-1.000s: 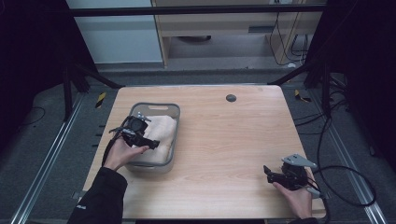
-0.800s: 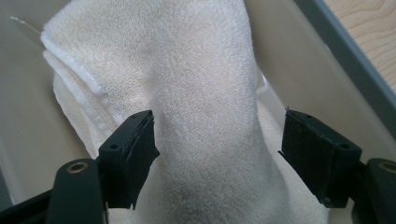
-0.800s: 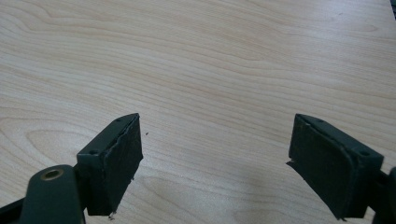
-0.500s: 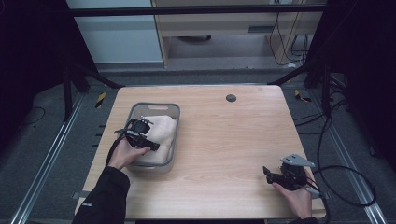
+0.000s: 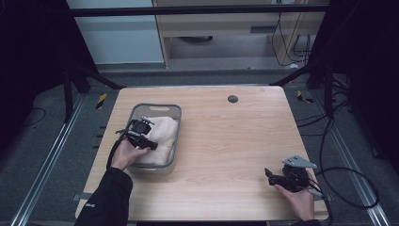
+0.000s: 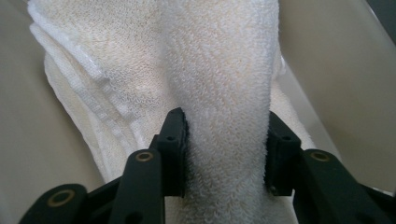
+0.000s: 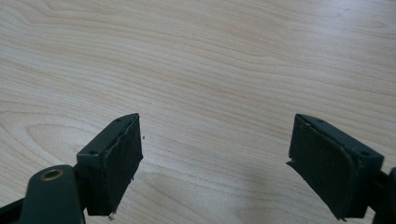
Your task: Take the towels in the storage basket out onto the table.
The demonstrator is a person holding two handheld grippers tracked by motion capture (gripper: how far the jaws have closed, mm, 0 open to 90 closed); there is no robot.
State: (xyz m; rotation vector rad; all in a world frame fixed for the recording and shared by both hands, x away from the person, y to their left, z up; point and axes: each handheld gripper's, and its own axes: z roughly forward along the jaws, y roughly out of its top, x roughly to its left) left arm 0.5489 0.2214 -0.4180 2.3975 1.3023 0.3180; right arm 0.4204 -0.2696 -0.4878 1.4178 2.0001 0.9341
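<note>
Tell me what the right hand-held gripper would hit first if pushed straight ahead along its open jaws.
Probably nothing soon: the right hand-held gripper faces bare table, and in the high view it points left, roughly toward the basket far off.

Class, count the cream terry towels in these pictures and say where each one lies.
1. A folded cream terry towel lies in the clear plastic bin on the wooden table, pinched by the left gripper. More could be hidden beneath it.
</note>
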